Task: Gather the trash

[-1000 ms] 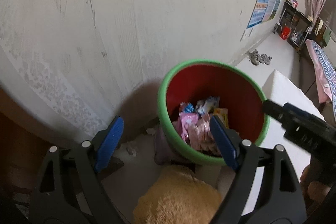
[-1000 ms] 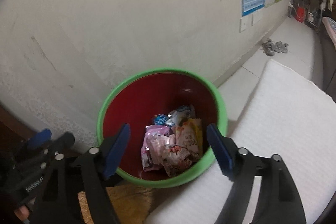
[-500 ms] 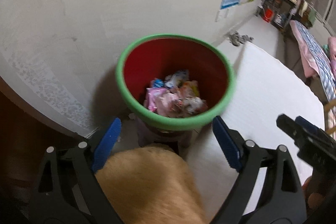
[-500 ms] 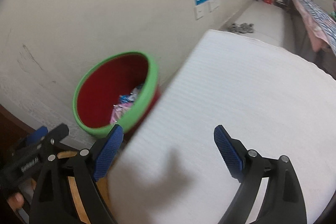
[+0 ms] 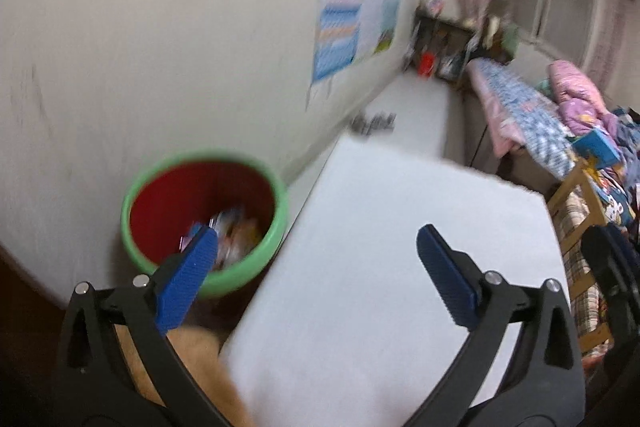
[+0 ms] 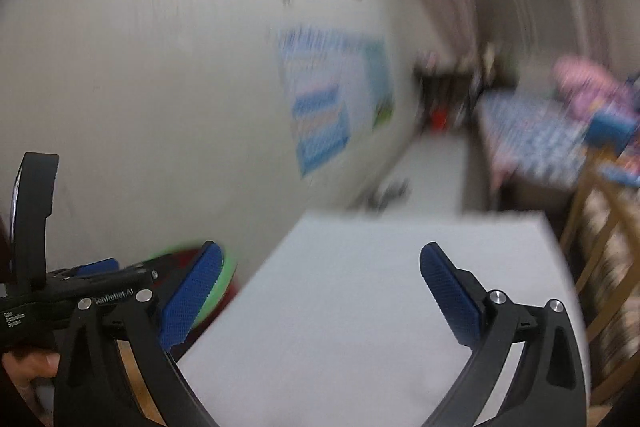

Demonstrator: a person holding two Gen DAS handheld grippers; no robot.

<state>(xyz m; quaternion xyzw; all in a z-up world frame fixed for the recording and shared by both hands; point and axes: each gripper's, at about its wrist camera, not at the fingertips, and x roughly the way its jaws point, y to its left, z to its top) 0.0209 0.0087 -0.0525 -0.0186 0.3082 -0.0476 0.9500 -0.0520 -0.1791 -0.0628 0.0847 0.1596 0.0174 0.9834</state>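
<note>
Green-rimmed red bin (image 5: 140,195) upright on floor against wall, mouth up, wrappers (image 5: 234,231) inside, just left of white table (image 5: 400,267). Left tool (image 5: 316,277), right tool (image 6: 320,291) jaws just widened, spread, nothing between.

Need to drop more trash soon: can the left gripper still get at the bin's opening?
Probably yes. The left gripper is open and empty, the bin sits just ahead with its mouth uncovered; only the white table edge crowds one side.
</note>
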